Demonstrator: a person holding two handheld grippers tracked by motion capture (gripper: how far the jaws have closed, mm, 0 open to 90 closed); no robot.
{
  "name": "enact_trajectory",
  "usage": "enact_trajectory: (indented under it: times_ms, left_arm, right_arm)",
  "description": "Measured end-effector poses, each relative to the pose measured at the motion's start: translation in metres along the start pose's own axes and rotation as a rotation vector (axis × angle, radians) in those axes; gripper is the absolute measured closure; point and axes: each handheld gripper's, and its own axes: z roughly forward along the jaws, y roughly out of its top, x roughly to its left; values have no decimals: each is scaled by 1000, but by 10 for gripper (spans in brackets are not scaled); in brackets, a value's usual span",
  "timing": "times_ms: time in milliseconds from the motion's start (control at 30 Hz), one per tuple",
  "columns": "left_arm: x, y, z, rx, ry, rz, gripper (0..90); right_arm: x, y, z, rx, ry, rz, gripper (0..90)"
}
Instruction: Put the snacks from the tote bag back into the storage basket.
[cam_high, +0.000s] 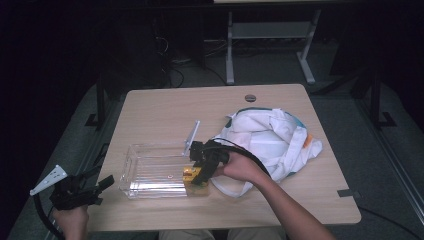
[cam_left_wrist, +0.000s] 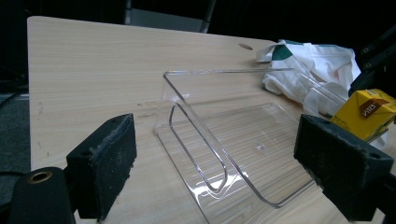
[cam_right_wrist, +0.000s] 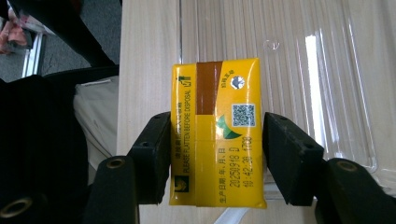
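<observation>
High view: right gripper (cam_high: 200, 172), forearm reaching in, clamps a yellow drink carton (cam_high: 191, 174) at the near right corner of the clear plastic tray (cam_high: 150, 172); left gripper (cam_high: 97, 187) rests off the table's edge. Left gripper view: jaws apart, tray between. Right gripper view: pads (cam_right_wrist: 154, 154) flank the carton (cam_right_wrist: 217, 130).

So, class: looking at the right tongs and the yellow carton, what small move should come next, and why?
Probably lower the carton into the clear tray and release. The right tongs grip its sides at the tray's right end; the left tongs wait open, off the table's edge.

clear tray (cam_high: 150, 170) walls, bag (cam_high: 270, 140) crowding, perhaps
</observation>
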Motion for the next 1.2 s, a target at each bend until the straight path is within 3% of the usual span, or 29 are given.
enact_trajectory:
  times_ms: [467,733,1200]
  left_arm:
    - [0,0,0,2,1,3,127]
    - [0,0,0,1,0,4,127]
    - [0,0,-1,2,2,7,127]
  right_arm:
    - [2,0,-15,-40,1,0,435]
    - [3,0,-31,-61,-23,-7,444]
    - [-6,-10,-48,-80,-60,27,443]
